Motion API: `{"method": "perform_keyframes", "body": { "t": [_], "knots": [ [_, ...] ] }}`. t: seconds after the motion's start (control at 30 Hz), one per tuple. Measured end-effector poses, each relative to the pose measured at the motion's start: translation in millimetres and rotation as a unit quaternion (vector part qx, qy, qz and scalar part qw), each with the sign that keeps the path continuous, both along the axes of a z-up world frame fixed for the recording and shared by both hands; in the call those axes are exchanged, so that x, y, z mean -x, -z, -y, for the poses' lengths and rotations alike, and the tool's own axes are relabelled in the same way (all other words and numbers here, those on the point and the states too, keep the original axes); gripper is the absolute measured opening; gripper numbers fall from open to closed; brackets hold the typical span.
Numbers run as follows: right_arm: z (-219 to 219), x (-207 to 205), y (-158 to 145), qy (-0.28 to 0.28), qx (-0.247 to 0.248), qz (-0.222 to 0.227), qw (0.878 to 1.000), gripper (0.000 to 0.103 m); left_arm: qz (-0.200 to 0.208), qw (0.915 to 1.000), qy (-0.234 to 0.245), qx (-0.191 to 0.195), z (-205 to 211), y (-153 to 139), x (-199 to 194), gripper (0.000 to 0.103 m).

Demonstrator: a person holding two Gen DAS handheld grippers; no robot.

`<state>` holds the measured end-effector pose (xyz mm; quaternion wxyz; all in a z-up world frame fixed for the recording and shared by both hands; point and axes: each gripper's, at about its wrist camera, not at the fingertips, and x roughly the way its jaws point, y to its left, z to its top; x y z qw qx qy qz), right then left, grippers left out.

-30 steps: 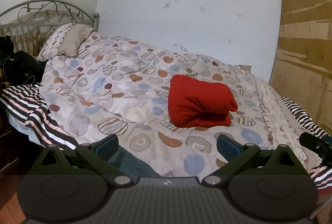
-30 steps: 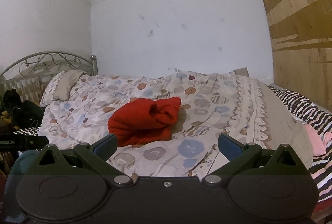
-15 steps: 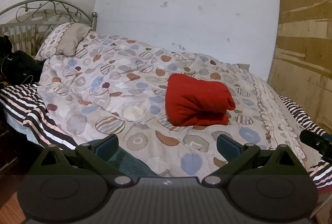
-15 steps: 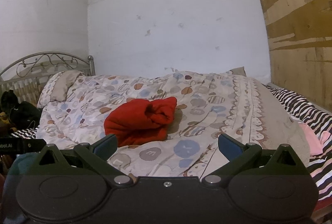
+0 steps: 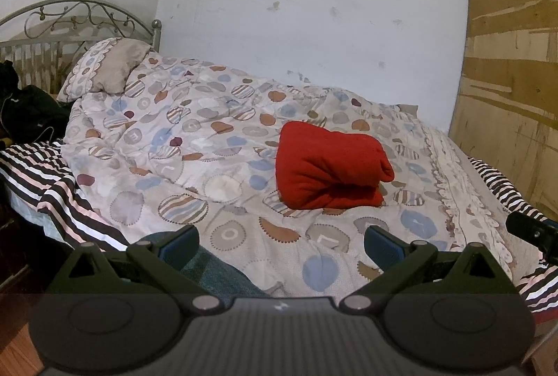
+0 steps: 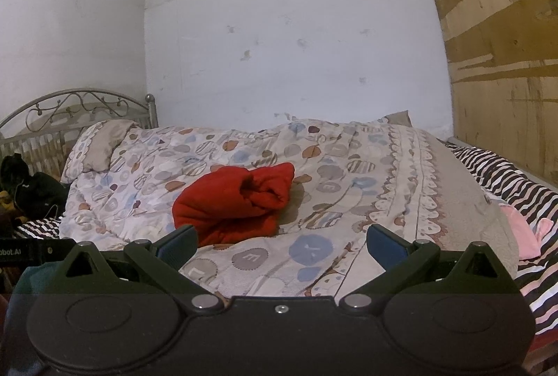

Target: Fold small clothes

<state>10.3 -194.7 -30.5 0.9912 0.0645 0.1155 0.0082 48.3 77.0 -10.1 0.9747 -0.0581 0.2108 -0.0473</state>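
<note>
Left gripper (image 5: 280,245): jaws spread wide and released, nothing between the blue pads (image 5: 179,245). It hangs above the near edge of the bed, well short of the garment.

Right gripper (image 6: 280,243): jaws likewise spread wide and empty, held over the near edge of the bed. Its left pad (image 6: 181,242) overlaps the near corner of the garment in the right wrist view; contact cannot be confirmed. Part of this gripper shows at the right edge of the left wrist view, and a black bar of the left gripper shows at the left edge of the right wrist view.

Red garment (image 5: 329,167) (image 6: 237,203): folded into a thick, rounded bundle, lying on top of the quilt near the middle of the bed, ahead of both grippers. Neither gripper holds it.

Quilt (image 5: 181,146) (image 6: 348,201): pale, printed with blue, brown and striped circles, rumpled, covering most of the bed. A scalloped border runs along its right side.

Striped sheet (image 5: 52,188) (image 6: 502,177): black, white and pink, exposed at the left and right of the quilt.

Pillow (image 5: 108,69) (image 6: 99,146): at the head of the bed, far left, against the metal headboard (image 5: 69,13) (image 6: 73,107).

Pink cloth (image 6: 523,233): lying on the striped sheet at the right.

Dark bag (image 5: 31,111): beside the bed at the far left.

Surroundings: white wall (image 5: 314,10) behind the bed, wooden panel (image 5: 512,79) on the right.
</note>
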Motion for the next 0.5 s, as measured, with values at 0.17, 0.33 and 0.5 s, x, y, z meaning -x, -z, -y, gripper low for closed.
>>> {"method": "perform_keyframes", "body": {
  "t": [0.17, 0.33, 0.5],
  "knots": [
    [0.6, -0.1, -0.1, 0.000, 0.000, -0.001, 1.000, 0.103, 0.000, 1.0000, 0.001, 0.000, 0.7, 0.0, -0.3, 0.103],
    [0.1, -1.1, 0.2, 0.001, -0.001, -0.003, 1.000, 0.103, -0.020, 0.9997, -0.014, -0.004, 4.4, 0.6, -5.2, 0.103],
    [-0.1, -0.9, 1.2, -0.001, -0.003, -0.004, 1.000, 0.103, -0.013, 0.9995, -0.028, 0.001, 0.2, 2.8, -4.6, 0.103]
  ]
}}
